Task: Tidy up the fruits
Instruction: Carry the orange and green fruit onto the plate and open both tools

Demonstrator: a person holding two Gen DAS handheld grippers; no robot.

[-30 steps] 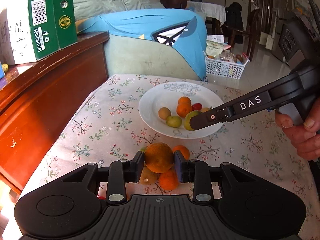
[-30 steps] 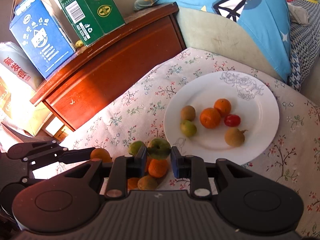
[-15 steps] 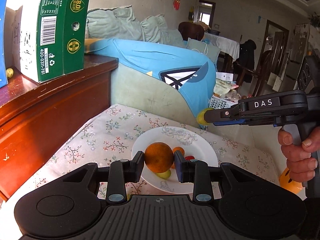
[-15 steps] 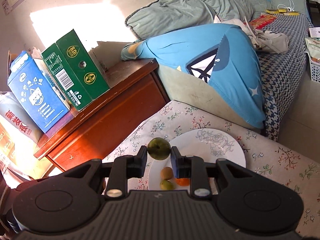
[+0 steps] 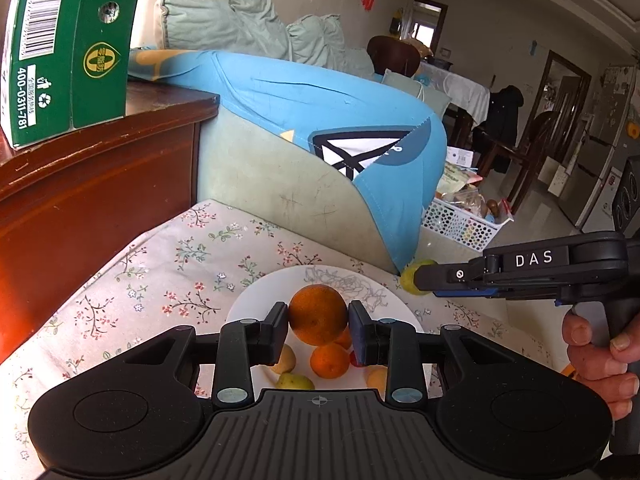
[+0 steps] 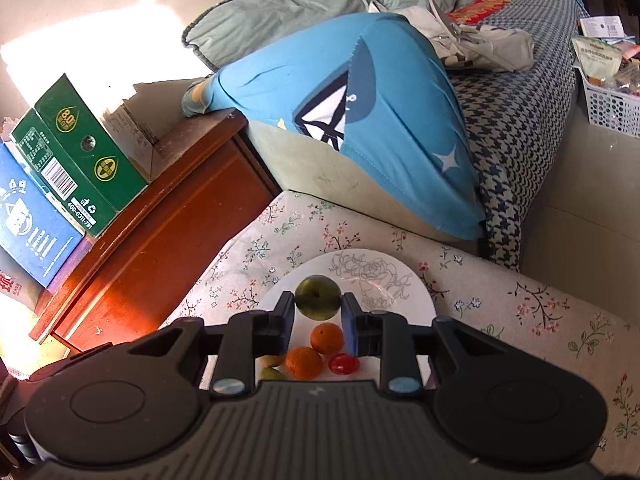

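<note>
An orange is clamped between the two fingers of the left gripper, the pads pressed against its sides, and is held in the air above the white plate. A green fruit is pinched in the same way between the closed-in fingers of the right gripper, likewise above the plate. In the left wrist view the right gripper is seen from the side, with the green fruit at its tip and a hand wrapped around its grip. On the plate, two small oranges, a red cherry tomato and several yellow-green fruits are seen lying close together. The plate rests on a tabletop covered with a floral cloth. A wooden cabinet carrying a green carton and a blue carton stands beside the tabletop, and a sofa draped with a blue cloth lies beyond it.
</note>
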